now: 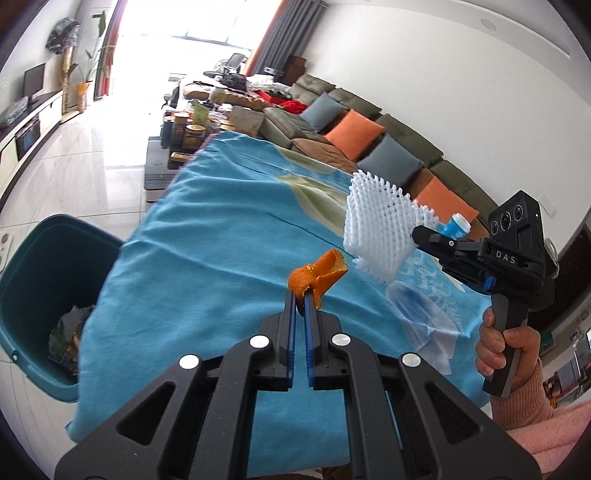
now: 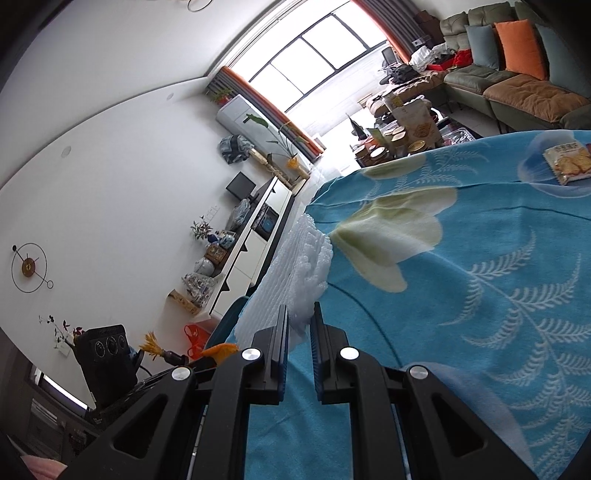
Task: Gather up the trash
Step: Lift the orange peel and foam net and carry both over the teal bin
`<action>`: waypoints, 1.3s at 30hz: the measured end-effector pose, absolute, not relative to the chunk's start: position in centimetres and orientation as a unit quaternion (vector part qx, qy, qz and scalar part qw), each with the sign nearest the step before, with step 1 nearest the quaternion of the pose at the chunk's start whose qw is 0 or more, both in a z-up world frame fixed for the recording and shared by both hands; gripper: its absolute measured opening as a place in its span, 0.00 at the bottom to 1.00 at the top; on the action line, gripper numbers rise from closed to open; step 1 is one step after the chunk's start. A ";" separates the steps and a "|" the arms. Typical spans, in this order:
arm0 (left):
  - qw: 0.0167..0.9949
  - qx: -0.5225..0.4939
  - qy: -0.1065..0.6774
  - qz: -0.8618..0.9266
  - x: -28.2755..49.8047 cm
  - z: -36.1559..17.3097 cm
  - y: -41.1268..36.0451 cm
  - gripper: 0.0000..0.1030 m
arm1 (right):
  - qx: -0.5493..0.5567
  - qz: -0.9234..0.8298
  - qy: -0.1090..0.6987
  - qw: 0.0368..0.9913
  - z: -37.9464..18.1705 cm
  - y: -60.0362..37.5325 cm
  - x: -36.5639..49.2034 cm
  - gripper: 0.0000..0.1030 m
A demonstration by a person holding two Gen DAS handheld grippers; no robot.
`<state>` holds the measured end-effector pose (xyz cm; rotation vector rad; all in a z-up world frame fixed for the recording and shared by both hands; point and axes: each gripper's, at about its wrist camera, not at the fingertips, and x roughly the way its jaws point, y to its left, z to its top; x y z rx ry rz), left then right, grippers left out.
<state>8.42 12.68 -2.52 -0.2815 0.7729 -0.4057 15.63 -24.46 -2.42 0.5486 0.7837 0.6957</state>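
Left tongs [image 1: 303, 295]: jaws nearly closed, clamping orange peel [image 1: 318, 274], held above blue cloth [image 1: 221, 236]. Right tongs [image 2: 300, 314]: jaws narrow, pinching white foam net [image 2: 295, 273], lifted clear of cloth. Teal bin [image 1: 33, 266] beside table edge, left side, some rubbish inside. Snack packet [image 2: 569, 164] lying flat on cloth.

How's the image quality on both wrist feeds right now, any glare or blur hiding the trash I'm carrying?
Left wrist view: the window is blown out white and the fisheye bends the room, yet the orange peel and white foam net stay sharp; the green bin looks slightly smeared. Right wrist view: the window glares too, and the foam net reads overexposed, its mesh nearly lost.
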 end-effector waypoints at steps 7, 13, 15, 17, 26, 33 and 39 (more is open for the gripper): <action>0.903 -0.147 0.367 -0.167 7.2 -2.2 15.5 0.05 | 0.248 0.347 0.378 0.822 -2.5 -22.4 16.1 0.10; 0.909 -0.157 0.360 -0.141 6.0 -1.7 17.8 0.05 | 0.239 0.360 0.386 0.815 -2.5 -20.5 16.6 0.10; 0.910 -0.161 0.358 -0.133 5.6 -1.5 18.6 0.05 | 0.236 0.364 0.388 0.813 -2.6 -20.0 16.5 0.10; 0.911 -0.164 0.356 -0.127 5.7 -1.5 19.2 0.05 | 0.233 0.368 0.391 0.811 -2.6 -19.4 16.6 0.10; 0.915 -0.177 0.350 -0.098 5.0 -1.1 21.1 0.05 | 0.225 0.388 0.401 0.799 -2.8 -17.2 16.8 0.10; 0.916 -0.185 0.347 -0.078 4.5 -1.0 22.3 0.05 | 0.211 0.404 0.405 0.793 -2.7 -15.4 16.8 0.10; 0.916 -0.192 0.346 -0.065 4.3 -1.3 23.0 0.05 | 0.202 0.414 0.410 0.787 -2.6 -14.0 17.2 0.10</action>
